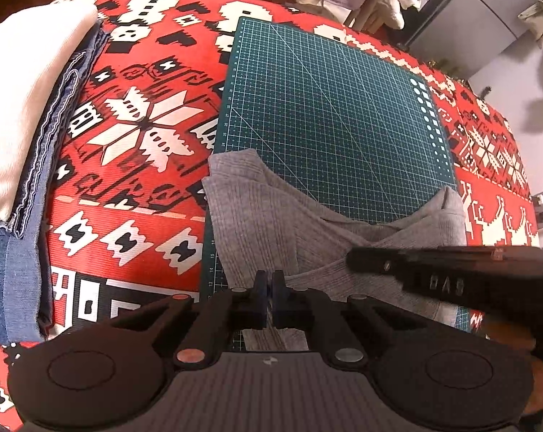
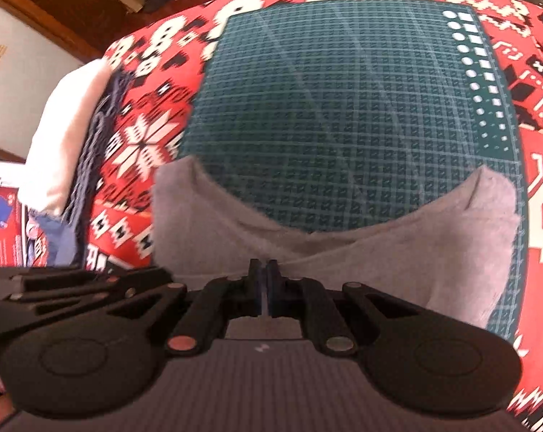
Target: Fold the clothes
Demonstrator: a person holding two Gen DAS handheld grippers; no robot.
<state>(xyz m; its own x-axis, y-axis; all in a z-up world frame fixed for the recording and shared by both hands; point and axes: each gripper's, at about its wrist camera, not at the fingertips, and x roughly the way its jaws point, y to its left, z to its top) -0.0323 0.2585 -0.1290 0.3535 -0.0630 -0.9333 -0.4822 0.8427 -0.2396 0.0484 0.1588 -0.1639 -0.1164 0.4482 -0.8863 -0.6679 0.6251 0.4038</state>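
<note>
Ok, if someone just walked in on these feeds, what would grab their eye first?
The loud red patterned cloth covering the table, then the green cutting mat at its centre. A grey garment lies bunched on the mat's near edge, and a folded stack sits at the left.

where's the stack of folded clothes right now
The folded stack sits at the left edge of both views, on the red patterned cloth, left of the green cutting mat and apart from the grey garment.

Each claw [image 1: 270, 280] [image 2: 263, 271] is matte black with blue-padded fingers, round side discs, copper and silver rivets, and a ribbed grey body.
</note>
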